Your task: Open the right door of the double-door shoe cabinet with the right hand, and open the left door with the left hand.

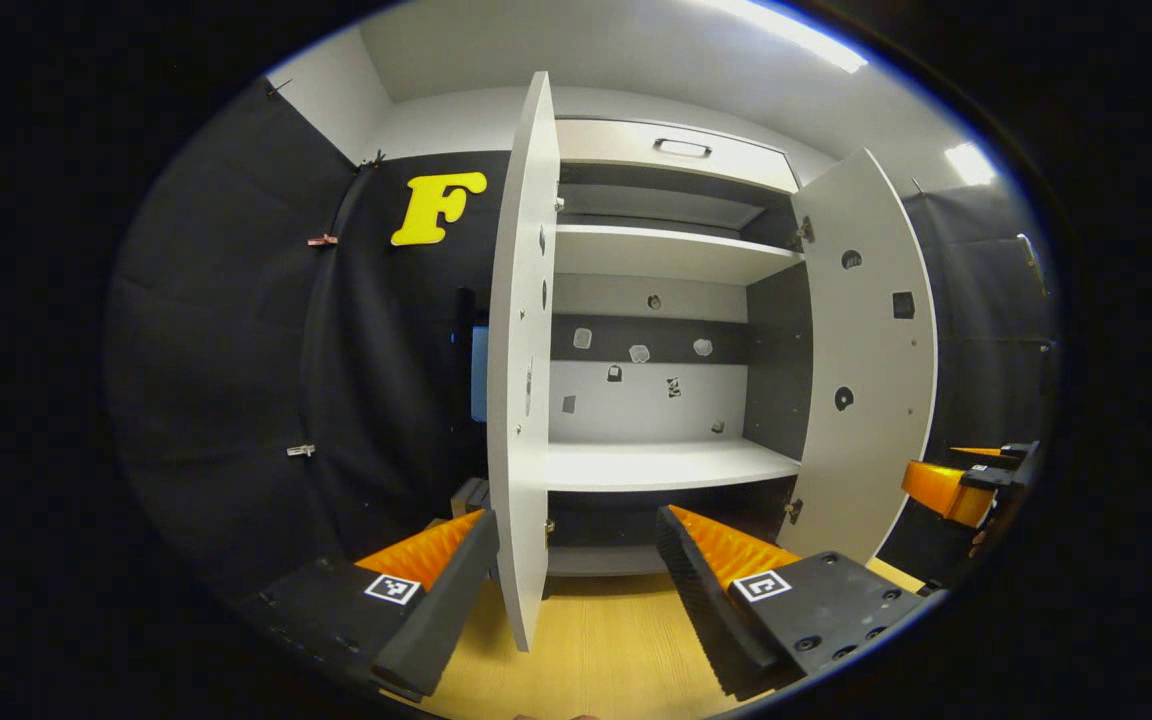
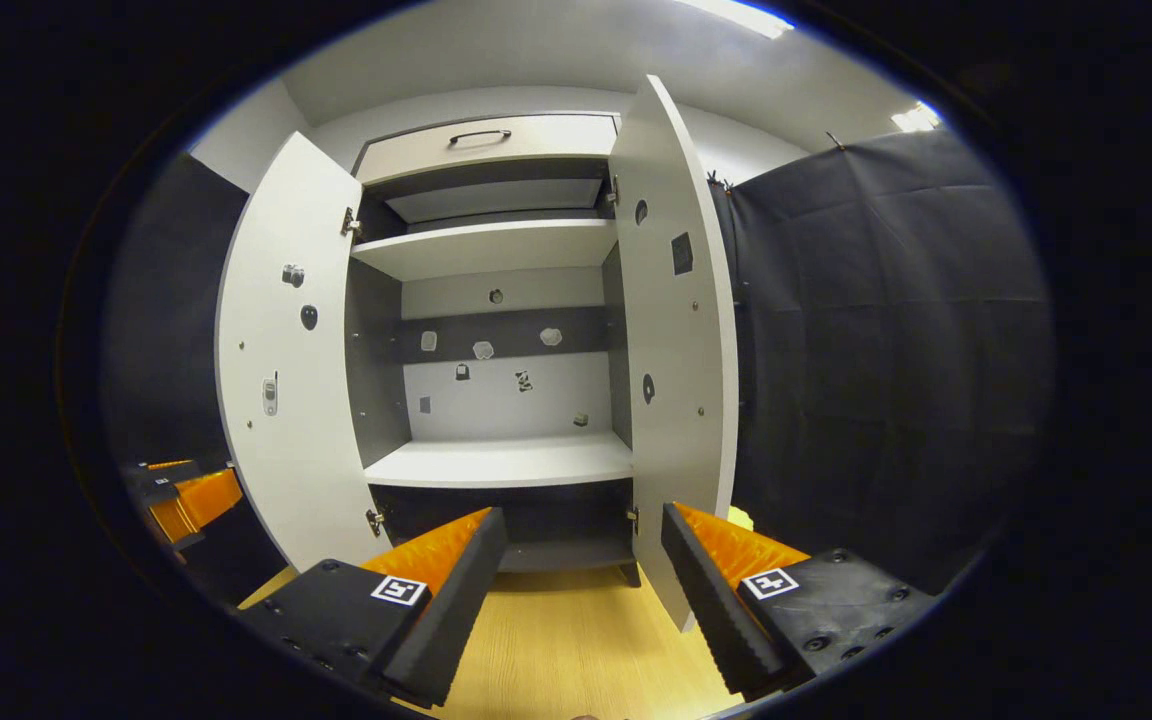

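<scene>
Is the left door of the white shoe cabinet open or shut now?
Open. The white left door stands swung out edge-on between the left gripper's spread fingers, and the bare white shelves show behind it.

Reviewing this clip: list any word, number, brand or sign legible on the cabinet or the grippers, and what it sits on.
No legible text.
Black-and-white square markers on the left gripper and the right gripper: coded patterns, not words.
Small stickers inside the white double-door shoe cabinet: too small to read.
</scene>
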A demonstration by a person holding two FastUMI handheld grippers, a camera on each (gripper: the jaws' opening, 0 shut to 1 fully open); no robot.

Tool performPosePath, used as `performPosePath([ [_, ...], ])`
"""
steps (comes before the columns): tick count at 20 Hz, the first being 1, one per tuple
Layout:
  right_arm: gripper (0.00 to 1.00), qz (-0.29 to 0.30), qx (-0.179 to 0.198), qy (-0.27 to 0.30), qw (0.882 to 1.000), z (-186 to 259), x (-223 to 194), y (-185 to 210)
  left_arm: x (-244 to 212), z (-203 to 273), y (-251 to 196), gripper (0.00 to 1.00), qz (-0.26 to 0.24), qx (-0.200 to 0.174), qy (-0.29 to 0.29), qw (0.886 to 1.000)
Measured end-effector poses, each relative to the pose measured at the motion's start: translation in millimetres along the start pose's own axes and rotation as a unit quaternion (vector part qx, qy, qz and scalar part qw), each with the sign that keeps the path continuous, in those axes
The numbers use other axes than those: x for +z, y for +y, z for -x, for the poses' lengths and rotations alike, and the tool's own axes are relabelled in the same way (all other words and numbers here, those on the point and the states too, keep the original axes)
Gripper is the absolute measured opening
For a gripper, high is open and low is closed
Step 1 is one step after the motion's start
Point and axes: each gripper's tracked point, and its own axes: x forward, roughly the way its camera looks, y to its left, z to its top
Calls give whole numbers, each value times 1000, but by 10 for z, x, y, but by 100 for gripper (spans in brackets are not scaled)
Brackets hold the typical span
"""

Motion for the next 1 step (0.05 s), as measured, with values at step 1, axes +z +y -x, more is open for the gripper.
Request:
performPosePath([
  [1, 98, 2, 1, 4, 1000, 4, -22, 21, 6, 2, 3, 97, -8, -4, -1, 1000],
])
